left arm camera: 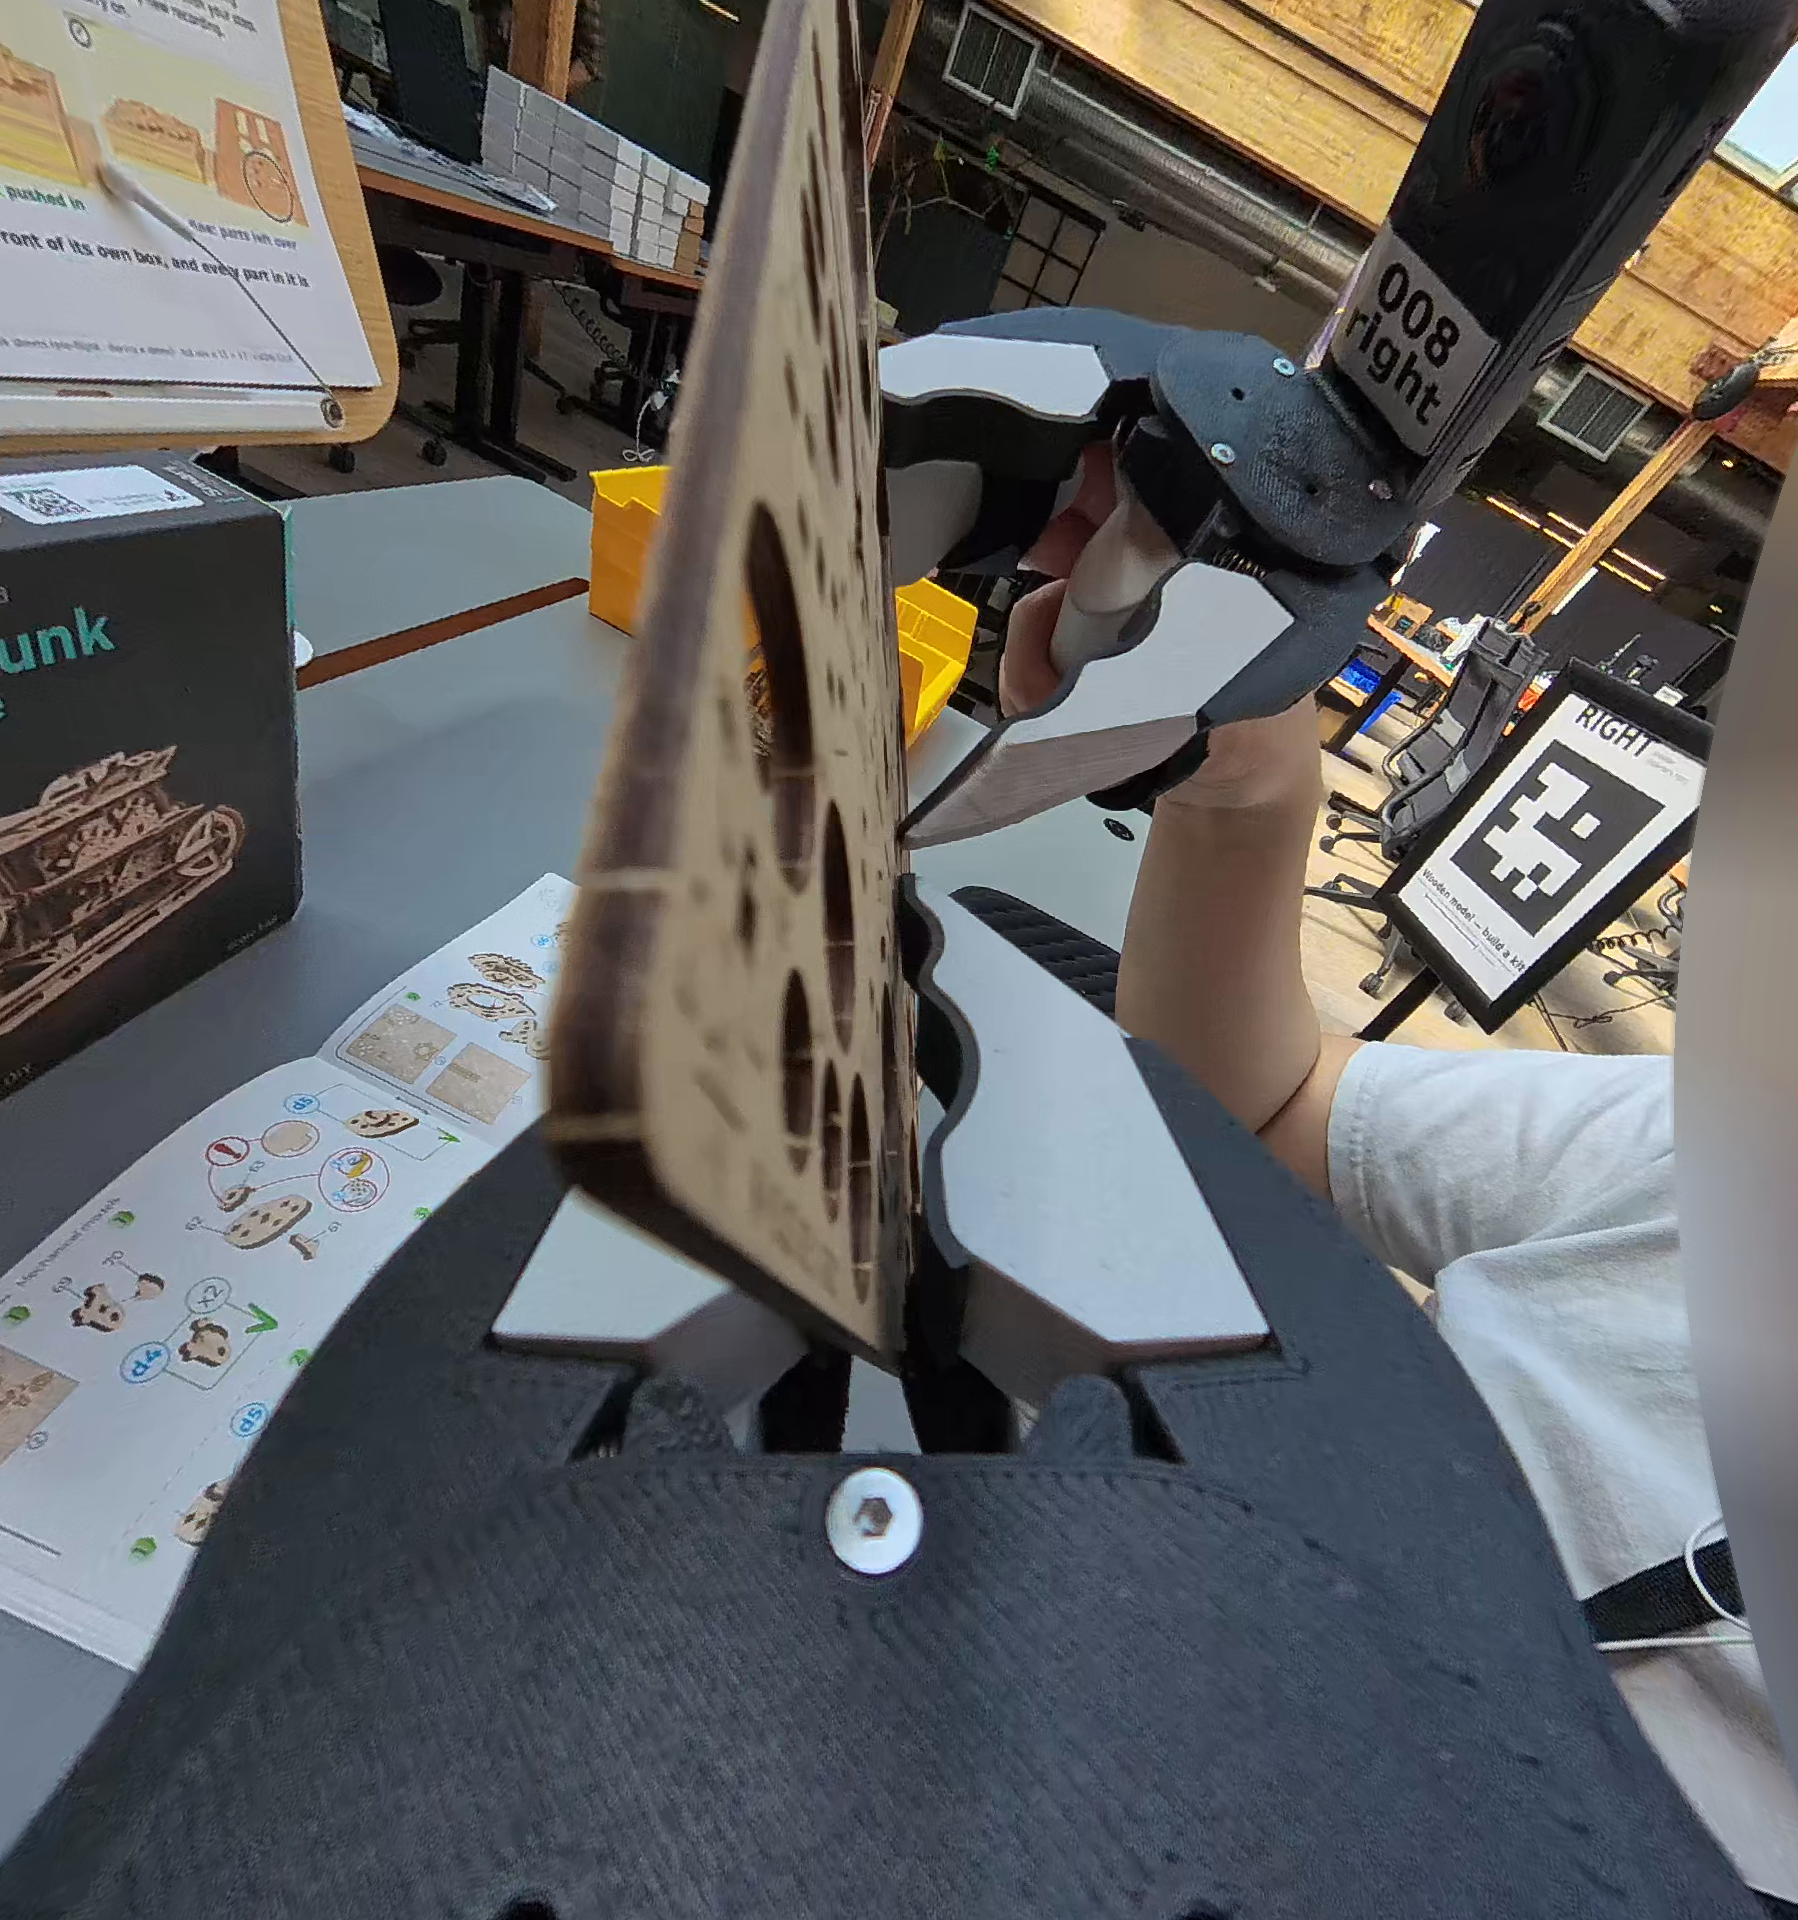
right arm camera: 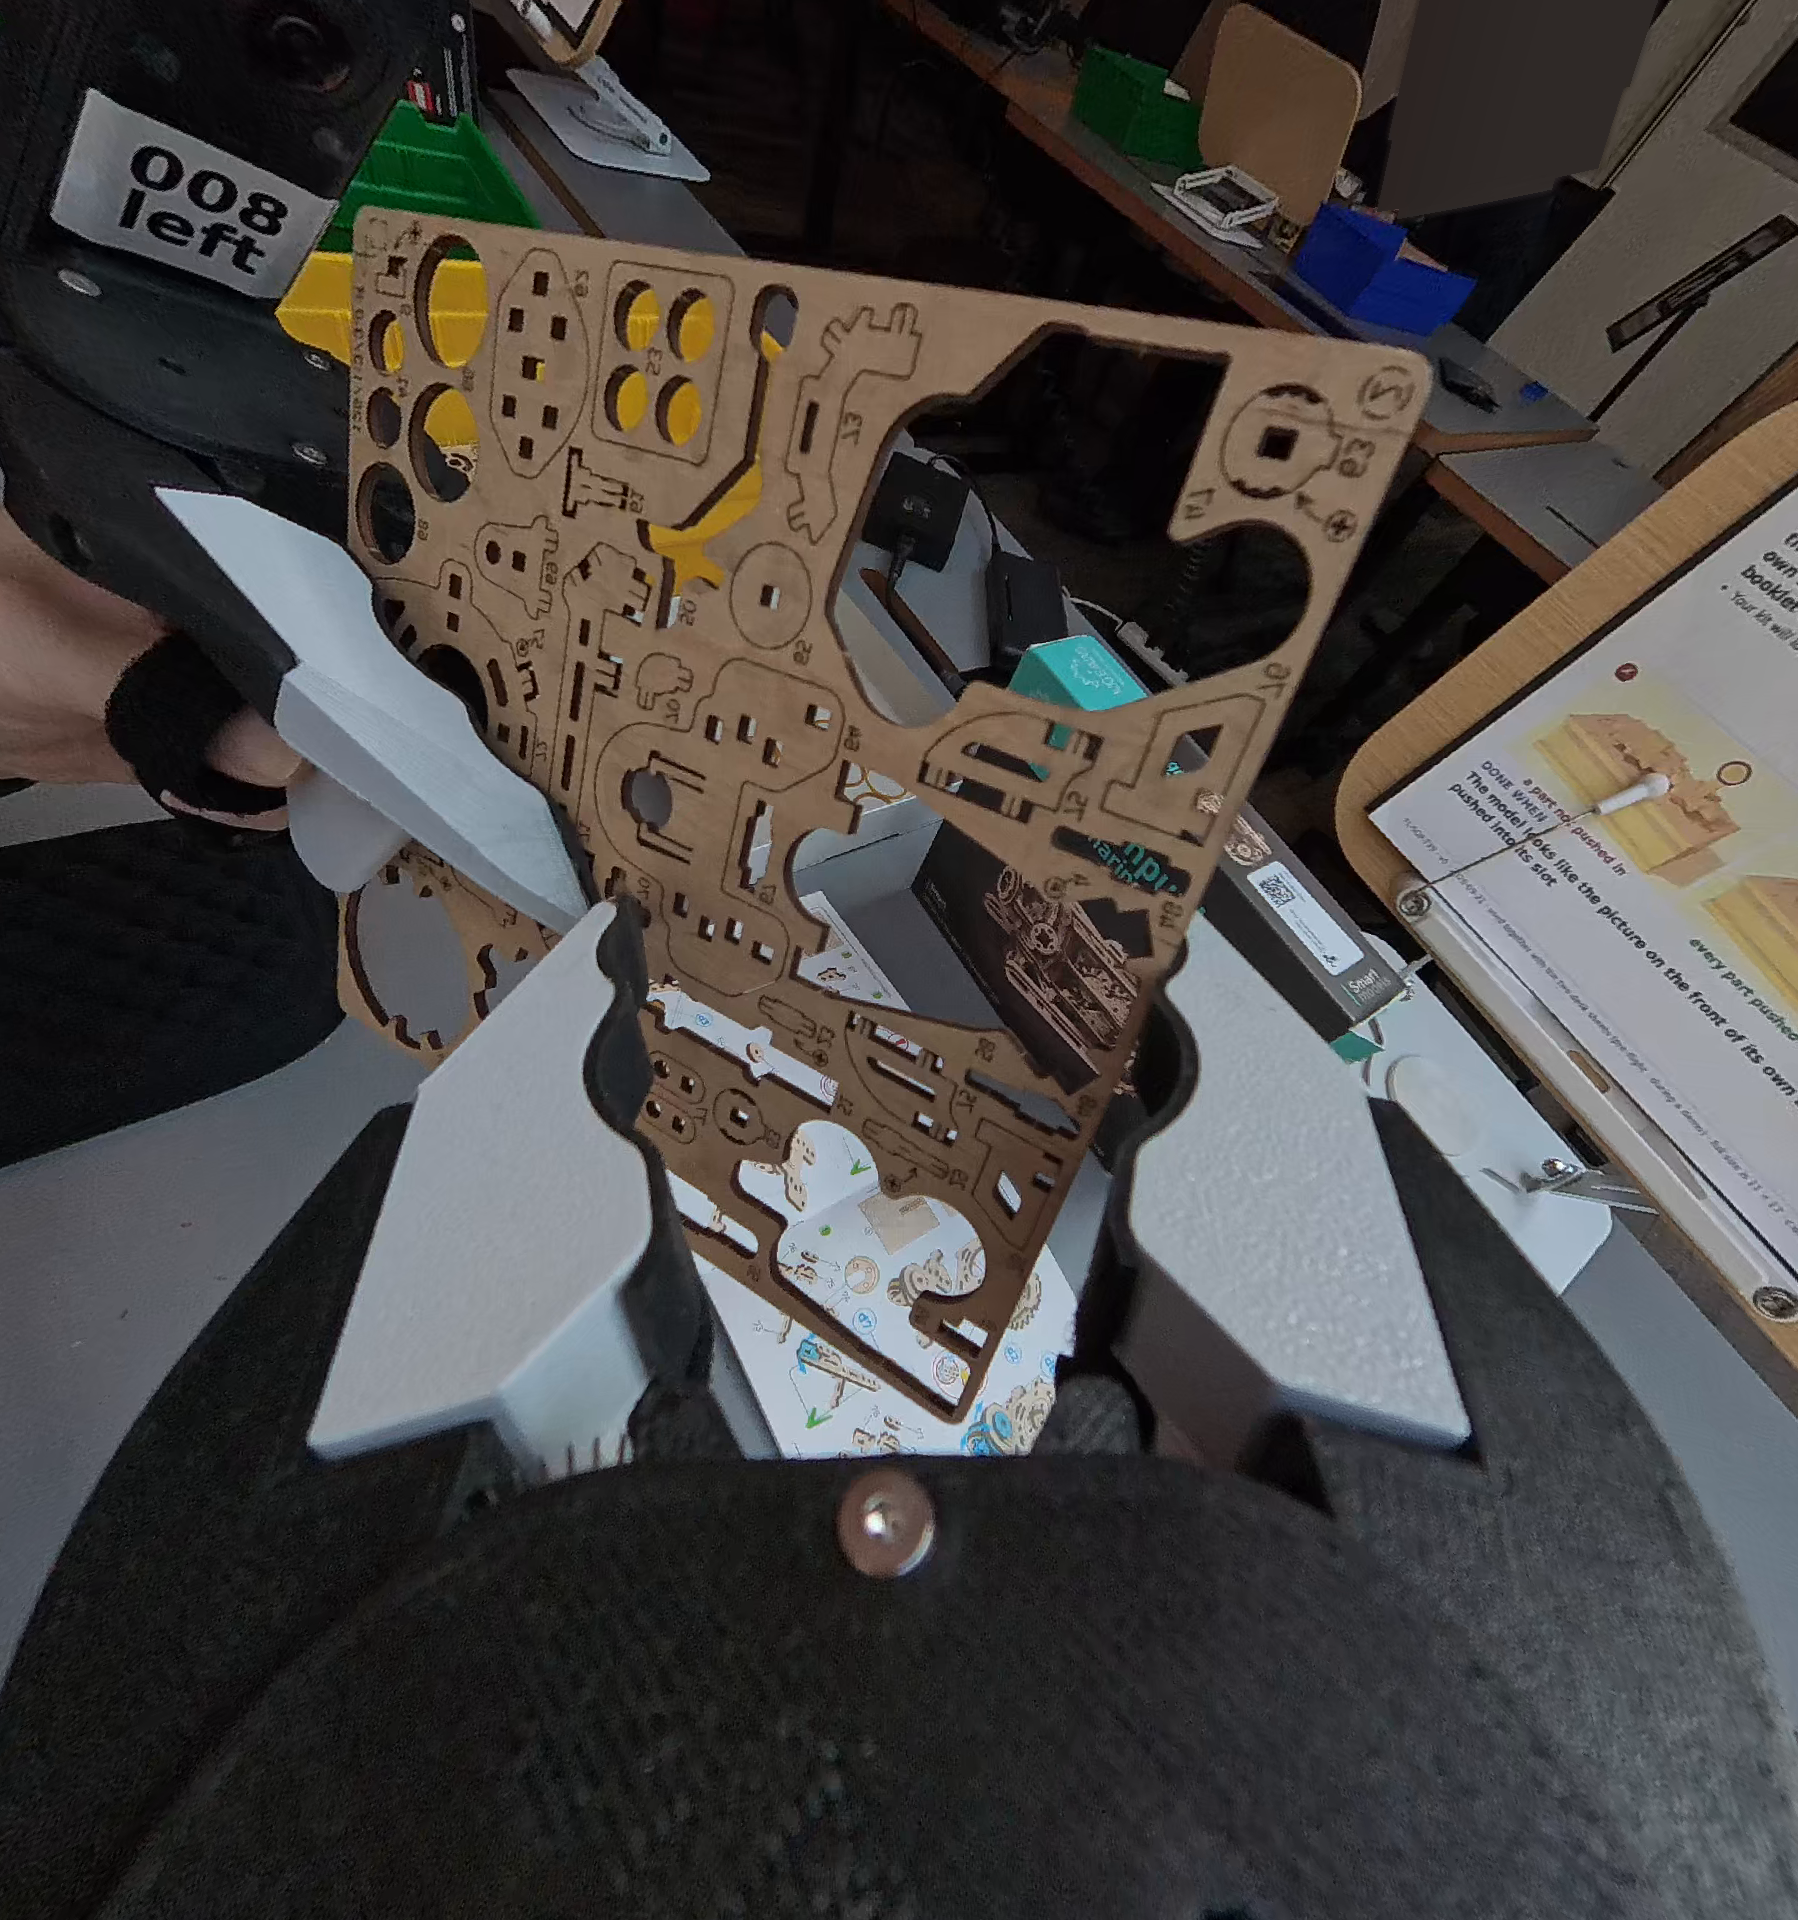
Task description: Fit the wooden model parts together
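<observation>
Grey table (left arm camera: 438, 727) in cluttered workshop

yellow bins (left arm camera: 936, 634); black box (left arm camera: 105, 748); booklet (left arm camera: 251, 1226)

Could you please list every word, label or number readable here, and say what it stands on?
I do not quote writing; these things bear it:
Right gripper: pale tag.
Left gripper: matching tag.
Black kit box: lettering, small code sticker.
Open booklet: tiny labels.
Instruction board: printed lines.
Framed sign: heading, pattern, caption.
Wooden sheet: tiny engraved marks.
</observation>
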The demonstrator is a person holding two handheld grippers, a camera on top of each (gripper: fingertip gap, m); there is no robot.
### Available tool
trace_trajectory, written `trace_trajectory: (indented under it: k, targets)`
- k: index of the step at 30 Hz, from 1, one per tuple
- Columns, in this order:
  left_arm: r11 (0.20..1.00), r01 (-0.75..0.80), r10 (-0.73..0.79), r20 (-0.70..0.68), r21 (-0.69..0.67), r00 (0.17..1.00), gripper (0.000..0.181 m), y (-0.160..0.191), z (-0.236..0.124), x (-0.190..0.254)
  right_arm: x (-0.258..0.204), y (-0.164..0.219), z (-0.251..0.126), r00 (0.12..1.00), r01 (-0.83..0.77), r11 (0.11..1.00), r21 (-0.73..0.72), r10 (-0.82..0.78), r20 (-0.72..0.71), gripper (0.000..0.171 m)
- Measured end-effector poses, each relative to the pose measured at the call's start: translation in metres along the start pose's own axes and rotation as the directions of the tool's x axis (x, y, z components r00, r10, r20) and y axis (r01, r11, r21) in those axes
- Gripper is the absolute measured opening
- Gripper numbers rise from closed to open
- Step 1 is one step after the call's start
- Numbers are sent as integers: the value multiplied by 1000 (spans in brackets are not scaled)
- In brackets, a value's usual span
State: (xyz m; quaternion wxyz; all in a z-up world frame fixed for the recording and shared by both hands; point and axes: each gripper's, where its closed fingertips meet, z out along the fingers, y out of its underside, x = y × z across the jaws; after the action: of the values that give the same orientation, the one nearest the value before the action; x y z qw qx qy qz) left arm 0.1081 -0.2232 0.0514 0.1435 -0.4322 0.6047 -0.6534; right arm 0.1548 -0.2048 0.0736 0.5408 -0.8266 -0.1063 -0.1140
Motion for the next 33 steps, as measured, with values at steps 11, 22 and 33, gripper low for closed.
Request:
trace_trajectory:
  k: [11,22,33]
  targets:
    - [999,-44,44,39,-13,998,0,0,-1,0,0,0,1,1000,10,1000,1,-10,-7,94]
    - [998,-41,40,-33,-37,999,1,-1,-3,10,-8,-13,-11,999,19,998,67,-22,37,87]
    - [998,-35,34,-21,-48,999,1,2,-2,6,-6,-6,-1,999,48,998,29,-48,13,97]
